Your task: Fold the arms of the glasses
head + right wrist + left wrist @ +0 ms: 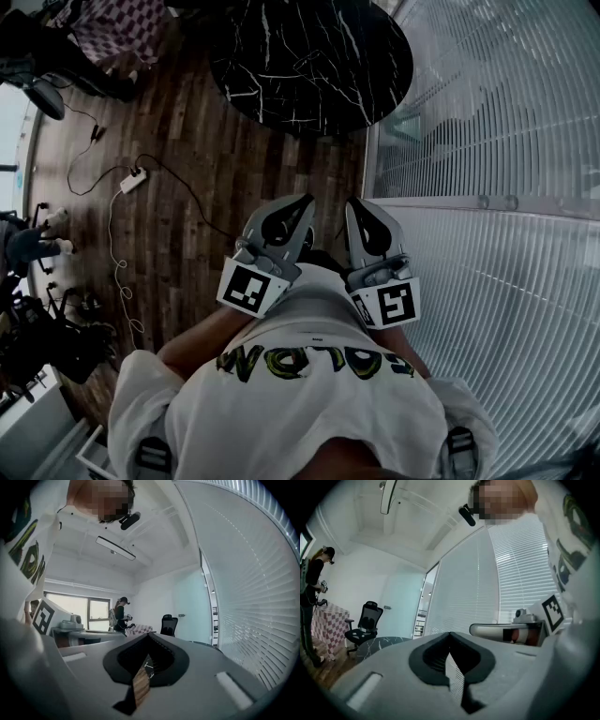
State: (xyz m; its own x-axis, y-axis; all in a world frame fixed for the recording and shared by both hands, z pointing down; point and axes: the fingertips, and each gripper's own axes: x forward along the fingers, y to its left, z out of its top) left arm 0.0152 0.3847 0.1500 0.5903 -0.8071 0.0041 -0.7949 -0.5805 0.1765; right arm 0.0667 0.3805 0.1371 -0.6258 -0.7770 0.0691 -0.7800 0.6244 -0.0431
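No glasses show in any view. In the head view both grippers are held side by side close to the person's chest, pointing level over the wooden floor. My left gripper (298,208) has its jaws closed together with nothing between them, and its own view (450,635) shows the same. My right gripper (359,211) is likewise shut and empty, as its own view (148,638) confirms. A round black marble table (309,56) stands a step ahead of both tips.
A wall of white blinds (487,187) runs along the right. A power strip with cables (131,180) lies on the floor at left. An office chair (365,620), a checkered table (112,28) and another standing person (119,613) are farther off.
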